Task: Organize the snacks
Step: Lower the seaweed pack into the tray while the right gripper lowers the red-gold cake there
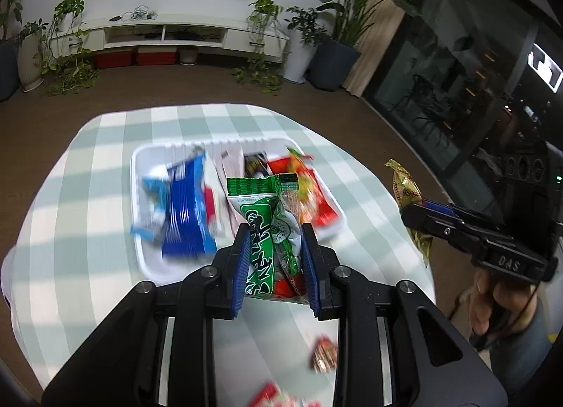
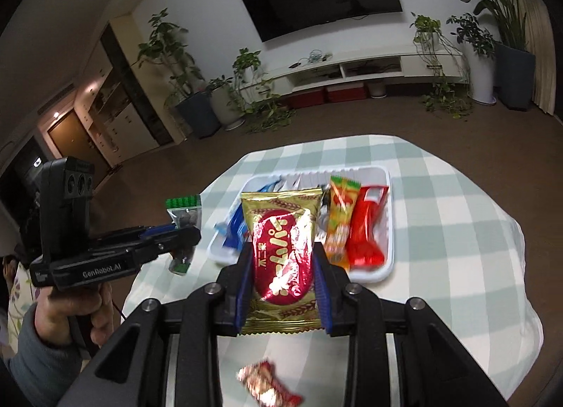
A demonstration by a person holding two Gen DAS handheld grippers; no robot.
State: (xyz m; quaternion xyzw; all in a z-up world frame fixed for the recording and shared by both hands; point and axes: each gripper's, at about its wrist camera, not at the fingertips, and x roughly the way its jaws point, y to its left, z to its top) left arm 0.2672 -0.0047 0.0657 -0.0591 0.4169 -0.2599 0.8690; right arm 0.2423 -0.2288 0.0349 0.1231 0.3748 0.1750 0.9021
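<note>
While both packets are hanging clear of the surface (image 1: 70, 167), the left claw (image 1: 274, 262) is pinching the green snack packet (image 1: 262, 227) across its lower half, its pads narrowed onto the crinkled film, and the packet's top is standing up beyond the tips. The right claw (image 2: 283, 284) is likewise clamping the gold snack packet (image 2: 281, 252) by its sides around the middle, with the lower seam trailing back toward the camera. Both are looking light, soft and crushable, and the glossy film is probably slippery, so a grip across the flat body is seeming safer than one on a seam. Nearer than the claws, a small red wrapped sweet (image 2: 267, 384) is lying loose on the checked cloth. Just beyond the held packets, the white tray (image 2: 369, 275) is already carrying blue, orange and red packets side by side.
</note>
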